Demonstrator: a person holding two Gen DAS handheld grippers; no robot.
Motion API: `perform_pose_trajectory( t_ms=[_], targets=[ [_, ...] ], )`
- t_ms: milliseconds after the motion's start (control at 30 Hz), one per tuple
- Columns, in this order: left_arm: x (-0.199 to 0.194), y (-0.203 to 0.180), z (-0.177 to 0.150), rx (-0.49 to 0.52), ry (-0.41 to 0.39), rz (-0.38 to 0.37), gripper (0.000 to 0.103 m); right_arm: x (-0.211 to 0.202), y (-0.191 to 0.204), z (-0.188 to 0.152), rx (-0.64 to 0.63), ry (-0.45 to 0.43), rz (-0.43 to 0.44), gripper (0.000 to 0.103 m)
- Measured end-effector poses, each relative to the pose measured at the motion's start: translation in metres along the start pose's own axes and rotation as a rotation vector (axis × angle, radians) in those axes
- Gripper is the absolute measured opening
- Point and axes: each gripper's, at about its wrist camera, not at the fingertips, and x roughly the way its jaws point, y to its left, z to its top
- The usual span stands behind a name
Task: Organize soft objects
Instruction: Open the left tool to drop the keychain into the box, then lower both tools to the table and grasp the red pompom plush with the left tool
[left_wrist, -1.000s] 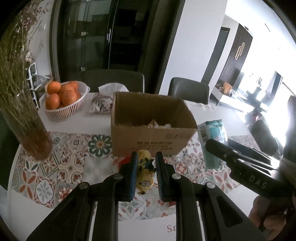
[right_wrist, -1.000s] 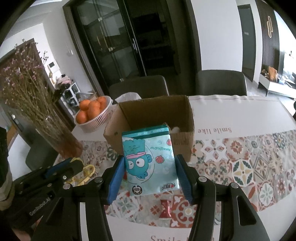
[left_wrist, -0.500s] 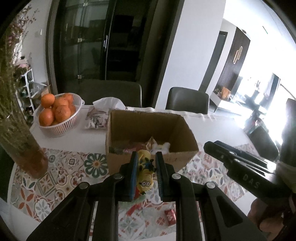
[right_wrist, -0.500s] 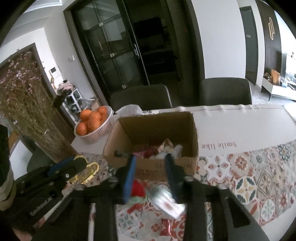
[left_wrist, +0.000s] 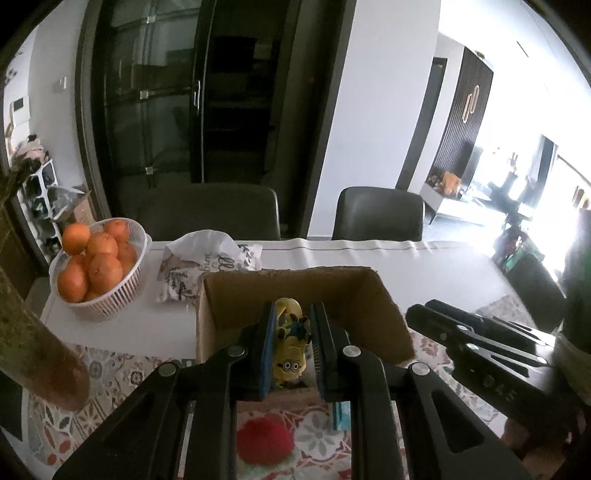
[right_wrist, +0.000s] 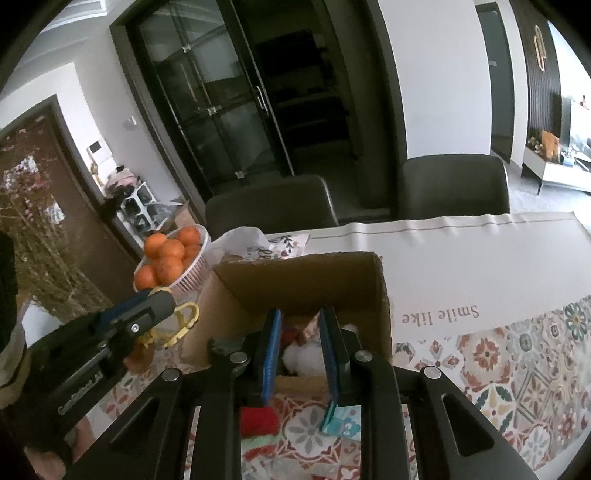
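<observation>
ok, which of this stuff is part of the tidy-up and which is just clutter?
Job:
- minion toy, held in left gripper over the box
- box
- red ball, on the table
- teal pack, on the table

Clutter:
- orange basket
- vase
- tissue bag

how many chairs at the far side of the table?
2. One dark chair stands behind the basket of oranges; the other chair stands further right, behind the cardboard box. Any others would be out of view.
</observation>
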Motion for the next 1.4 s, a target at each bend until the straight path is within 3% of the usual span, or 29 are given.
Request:
perform_pose_trajectory(
  t_ms=[333,400,467,567,633,833,1133,1400],
  targets=[
    [0.049,0.001,-0.003,0.012,0.089,-0.01,0.02,0.031,-0.014,-0.002,0.014,0.04,-0.011,0.023],
    [0.055,0.0,-0.005,0.022,0.103,0.008,0.026,0.036,-0.018,-0.003,0.019,0.049,-0.013,0.023],
    [0.057,0.001,-0.008,0.029,0.104,0.029,0.04,0.038,-0.019,-0.004,0.023,0.053,-0.015,0.023],
    [0.054,0.004,-0.013,0.032,0.099,0.051,0.046,0.04,-0.021,-0.007,0.02,0.056,-0.033,0.028],
    [0.049,0.006,-0.015,0.027,0.096,0.066,0.052,0.041,-0.021,-0.009,0.018,0.065,-0.04,0.045],
    [0.027,0.009,-0.026,0.036,0.072,0.108,0.063,0.03,-0.015,-0.017,0.005,0.044,-0.066,0.066],
    [0.004,0.01,-0.05,0.052,0.082,0.139,0.072,0.015,-0.011,-0.037,0.01,0.042,-0.09,0.083],
    [0.001,0.012,-0.075,0.05,0.094,0.156,0.077,0.02,-0.014,-0.066,0.037,0.07,-0.079,0.085]
  ],
)
